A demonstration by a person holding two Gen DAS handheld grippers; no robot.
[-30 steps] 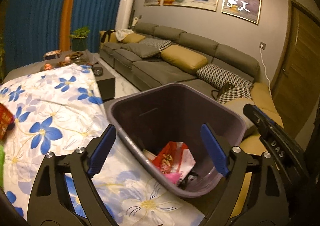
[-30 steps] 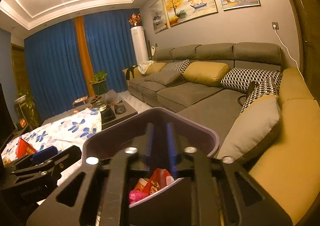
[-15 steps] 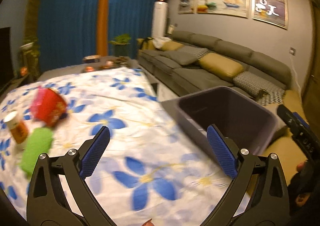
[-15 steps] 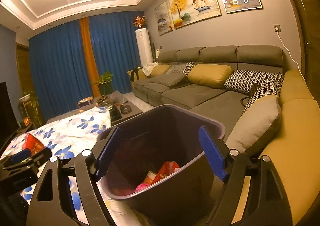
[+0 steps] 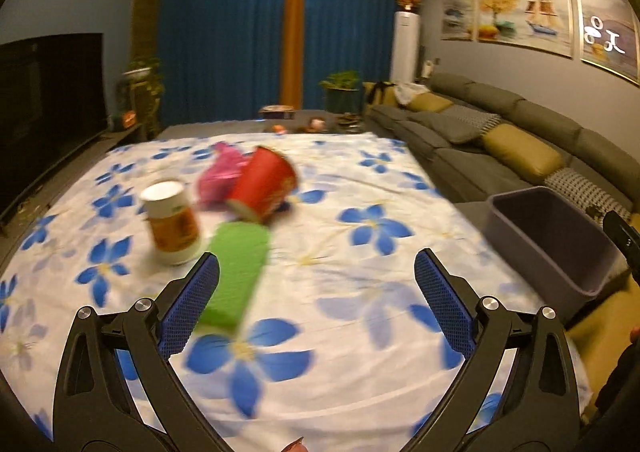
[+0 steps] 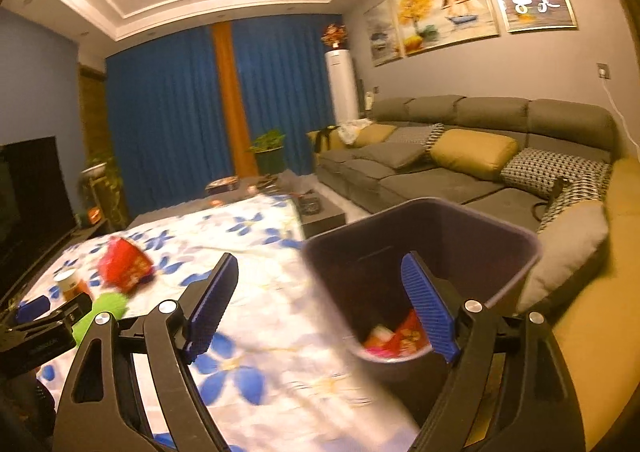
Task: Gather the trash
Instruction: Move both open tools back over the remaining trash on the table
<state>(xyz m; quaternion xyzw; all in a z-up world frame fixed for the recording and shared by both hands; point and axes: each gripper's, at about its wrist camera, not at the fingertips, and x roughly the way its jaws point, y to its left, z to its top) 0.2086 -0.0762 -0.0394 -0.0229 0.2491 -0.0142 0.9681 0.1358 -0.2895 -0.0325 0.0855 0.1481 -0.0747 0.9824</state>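
Left gripper [image 5: 316, 294]: black plastic frame with triangular cut-outs, round silver screws at the finger pivots, blue cross-hatched pads [image 5: 191, 304]; right gripper [image 6: 320, 304]: same black frame and silver screws, blue ribbed pads [image 6: 428, 308].

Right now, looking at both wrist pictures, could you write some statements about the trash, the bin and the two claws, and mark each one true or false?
1. The left claw is open and empty. True.
2. The red paper cup stands upright on the blue-flowered white cloth. False: it lies tipped on its side.
3. The dark purple plastic bin already holds some wrappers. True.
4. The right claw is shut on a wrapper. False: it is open and empty; its jaws have just been opening.
5. The flat green packet lies inside the bin. False: it lies on the cloth, near the white jar with the orange label.
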